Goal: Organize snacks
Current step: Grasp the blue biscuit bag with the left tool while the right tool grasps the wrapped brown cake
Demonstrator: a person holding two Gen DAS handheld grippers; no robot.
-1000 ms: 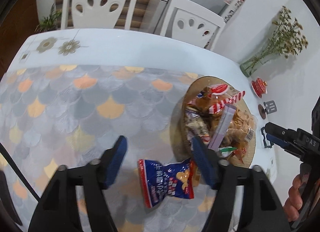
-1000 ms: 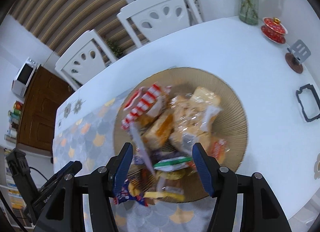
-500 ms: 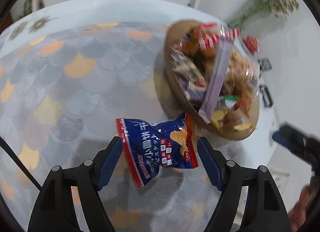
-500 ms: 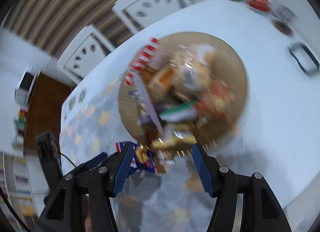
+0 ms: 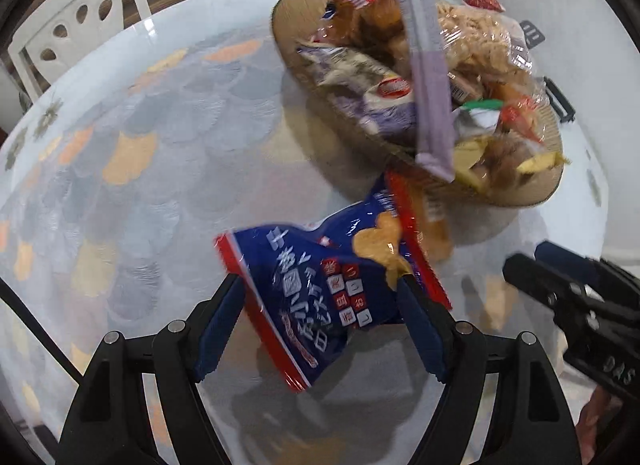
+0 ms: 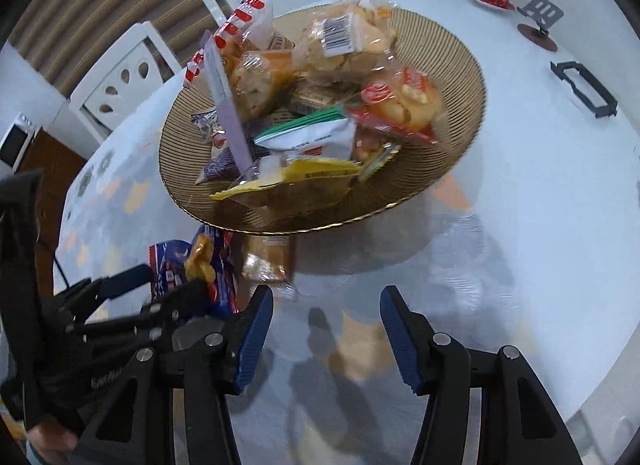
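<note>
The left gripper pointed forward and down, its jaws parted on either side of a blue snack bag, whether touching it could not be told. The right gripper hung just right of it, jaws wide apart with nothing between them, tilted down toward the desk.

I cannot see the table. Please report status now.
Left gripper open around blue snack bag. Right gripper open, holding nothing. Small clear packet lies beside bowl.
</note>
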